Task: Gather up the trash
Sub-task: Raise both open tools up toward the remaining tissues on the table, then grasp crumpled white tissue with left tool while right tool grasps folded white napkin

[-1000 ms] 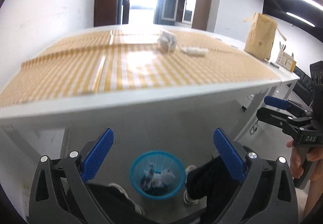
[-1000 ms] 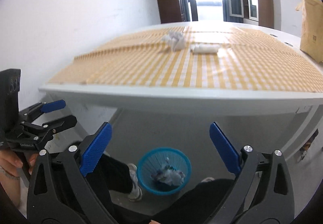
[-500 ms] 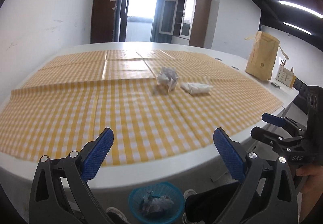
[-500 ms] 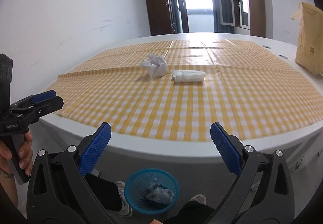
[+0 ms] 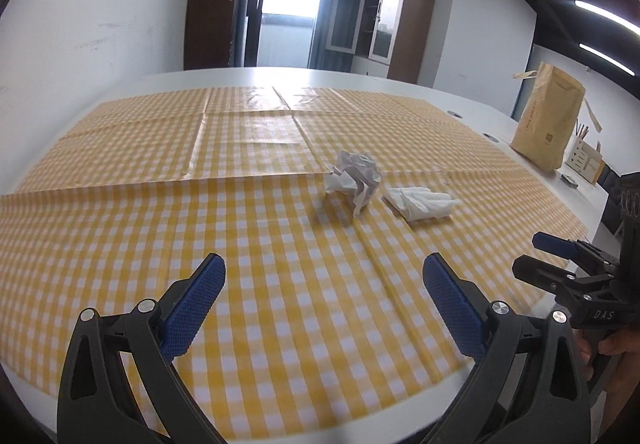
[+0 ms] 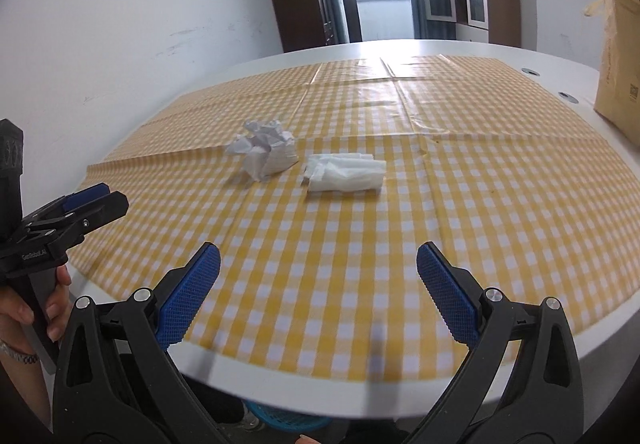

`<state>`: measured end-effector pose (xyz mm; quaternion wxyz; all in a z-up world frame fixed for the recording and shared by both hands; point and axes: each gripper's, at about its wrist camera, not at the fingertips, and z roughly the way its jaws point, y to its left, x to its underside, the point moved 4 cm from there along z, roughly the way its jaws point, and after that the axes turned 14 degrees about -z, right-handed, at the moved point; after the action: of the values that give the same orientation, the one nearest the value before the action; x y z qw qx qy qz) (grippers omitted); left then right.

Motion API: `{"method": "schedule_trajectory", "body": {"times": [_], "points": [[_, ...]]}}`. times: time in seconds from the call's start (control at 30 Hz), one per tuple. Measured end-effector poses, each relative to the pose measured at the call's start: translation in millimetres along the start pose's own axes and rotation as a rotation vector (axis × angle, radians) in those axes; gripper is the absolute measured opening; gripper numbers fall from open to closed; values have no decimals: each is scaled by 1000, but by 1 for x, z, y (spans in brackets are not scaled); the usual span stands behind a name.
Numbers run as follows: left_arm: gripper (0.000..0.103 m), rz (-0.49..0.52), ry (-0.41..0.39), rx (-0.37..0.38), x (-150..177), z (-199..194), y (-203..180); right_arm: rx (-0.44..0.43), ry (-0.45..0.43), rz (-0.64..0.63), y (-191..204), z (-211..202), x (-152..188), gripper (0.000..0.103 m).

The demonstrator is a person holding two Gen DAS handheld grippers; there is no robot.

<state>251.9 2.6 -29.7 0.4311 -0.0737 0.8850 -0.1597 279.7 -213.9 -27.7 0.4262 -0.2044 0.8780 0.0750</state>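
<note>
A yellow-and-white checked tablecloth (image 5: 280,244) covers most of a large white table (image 5: 400,84) in a bright office room, its fold creases catching glare from the glazed door (image 5: 286,10) at the far end. Two pieces of trash lie close together near the middle of the cloth: a crumpled ball of white paper (image 5: 356,180) and, just to its right, a flattened white tissue (image 5: 420,202). The two sit apart by a narrow gap.

The left gripper (image 5: 324,304) hovers above the near part of the cloth, its blue-padded jaws spread wide and holding nothing. The right gripper (image 6: 318,292) is likewise poised over the table's near edge with its jaws wide apart and empty; both pieces of trash lie well ahead of it. Each gripper appears at the margin of the other's view, held by a hand (image 6: 40,308) on its black handle.

A brown paper bag (image 5: 550,120) stands upright on the bare white tabletop at the right, beyond the cloth's edge, with a small desk organiser (image 5: 586,164) just behind it. Round cable ports (image 6: 568,96) dot the table near the bag. Dark wooden cabinets (image 5: 214,0) flank the door against white walls, a glass-fronted cupboard (image 5: 384,24) stands to its right, and strip lights (image 5: 604,18) run along the dark ceiling. A sliver of a blue mesh basket (image 6: 288,420) shows beneath the table's near edge in the right wrist view.
</note>
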Motion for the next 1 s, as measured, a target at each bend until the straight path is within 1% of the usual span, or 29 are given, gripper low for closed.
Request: {"method": "schedule_trajectory", "body": {"times": [0.17,0.27,0.37,0.43,0.47,0.5,0.57,0.6,0.63,0.7,0.77,0.83,0.87,0.9,0.93,0.97,1.0], "points": [[97,-19,46,-36,-20,32,0,-28,43,9,-16,28,-17,94],[97,-32,80,-36,-30,50,-1,-13,69,0,-23,46,-25,94],[97,-20,95,-28,-43,64,-10,-10,101,4,-29,65,-34,90],[97,-18,117,-14,-50,77,-16,-3,110,8,-33,75,-40,85],[97,-29,149,6,-52,86,-18,10,110,4,-36,79,-42,83],[97,-43,173,9,-55,96,-20,22,121,-7,-38,84,-45,82],[96,-18,189,-11,-58,109,-27,25,152,-4,-43,97,-48,78],[96,1,195,-18,-58,114,-31,22,162,4,-46,102,-49,74],[96,13,199,-25,-60,119,-34,22,174,11,-49,107,-50,72],[96,15,211,-33,-63,128,-37,15,201,32,-53,117,-50,66],[96,1,224,-25,-66,136,-39,-10,218,56,-56,125,-48,63],[94,-13,237,-15,-67,142,-39,-19,231,70,-58,131,-46,52],[93,-20,249,-12,-66,146,-39,-17,234,70,-59,134,-45,50],[92,-28,258,-13,-65,149,-38,-11,232,63,-59,134,-46,45],[90,-46,271,-15,-62,152,-36,-5,233,61,-59,134,-46,42],[82,-63,281,-9,-59,154,-35,7,238,54,-57,133,-45,39],[69,-70,289,-5,-57,156,-35,15,243,40,-57,135,-46,30]]}}
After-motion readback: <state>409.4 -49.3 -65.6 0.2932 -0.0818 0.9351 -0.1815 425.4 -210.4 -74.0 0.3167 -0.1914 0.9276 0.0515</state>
